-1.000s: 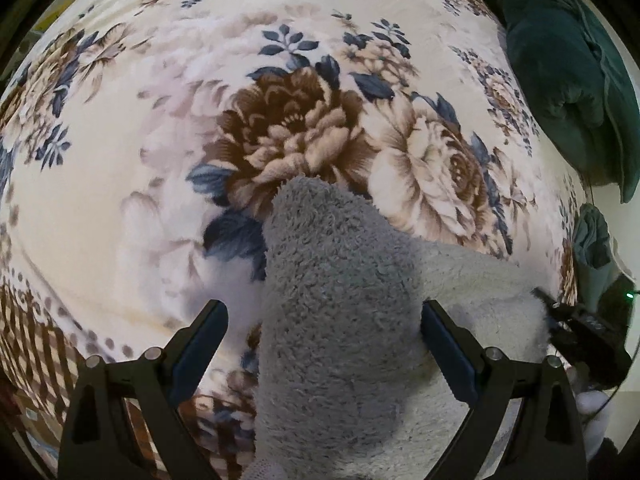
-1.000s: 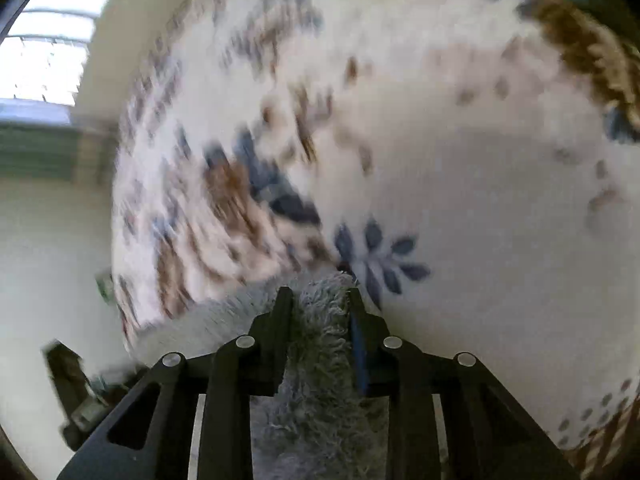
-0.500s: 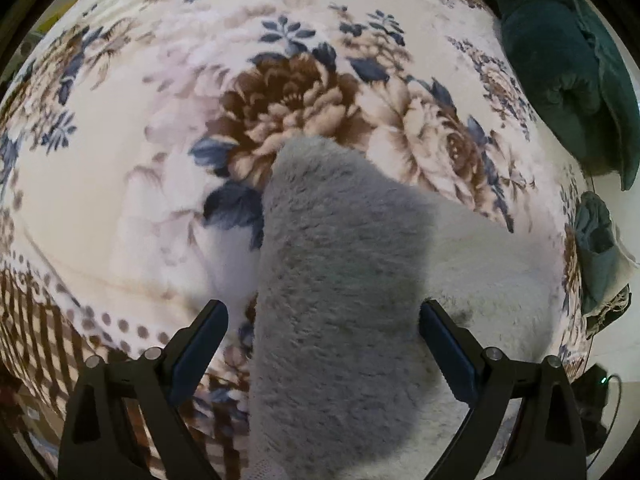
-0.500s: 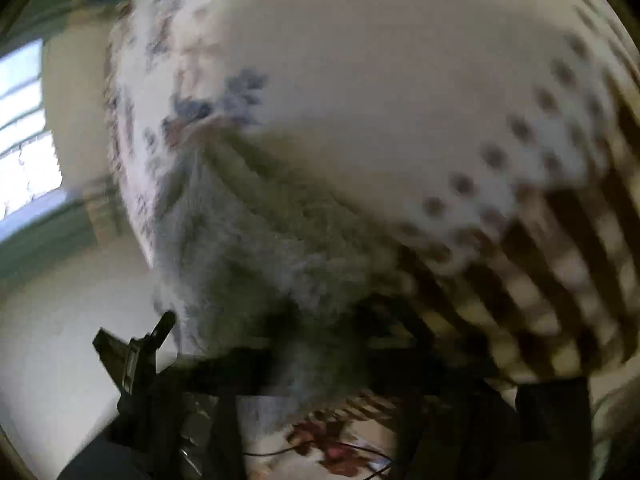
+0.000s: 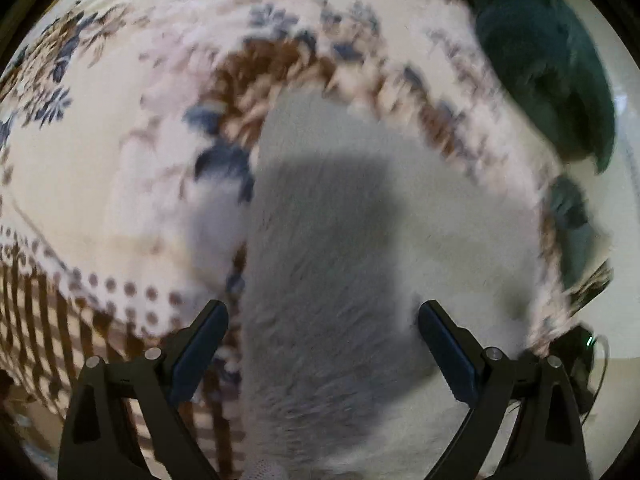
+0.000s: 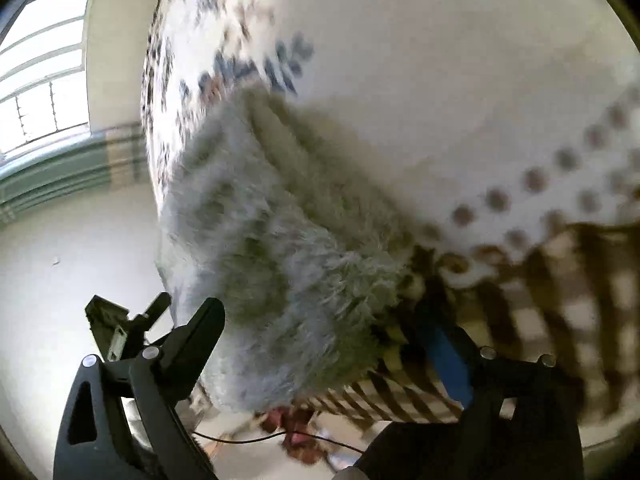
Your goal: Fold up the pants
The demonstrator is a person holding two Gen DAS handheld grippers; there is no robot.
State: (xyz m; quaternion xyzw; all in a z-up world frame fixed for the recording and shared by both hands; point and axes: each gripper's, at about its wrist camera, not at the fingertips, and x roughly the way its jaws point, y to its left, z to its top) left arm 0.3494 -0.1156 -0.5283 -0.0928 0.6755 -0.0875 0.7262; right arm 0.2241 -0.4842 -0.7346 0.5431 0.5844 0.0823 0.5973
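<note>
The fuzzy grey pants (image 5: 332, 264) lie folded on the floral bedspread (image 5: 100, 168). In the left wrist view my left gripper (image 5: 322, 344) is open, its jaws wide apart on either side of the grey fabric, holding nothing. In the right wrist view the pants (image 6: 280, 248) show as a thick fluffy stack near the bed's edge. My right gripper (image 6: 320, 344) is open, its jaws spread around the near end of the stack without pinching it. Both views are blurred by motion.
A dark green blanket (image 5: 548, 68) lies at the far right of the bed. The checked border of the bedspread (image 6: 560, 300) hangs at the bed's edge. A window (image 6: 36, 68) and pale floor show at left in the right wrist view.
My right gripper was shut on the pants' edge a second ago; it has opened and swung back toward the bed's edge. My left gripper stayed open and shifted slightly over the fabric.
</note>
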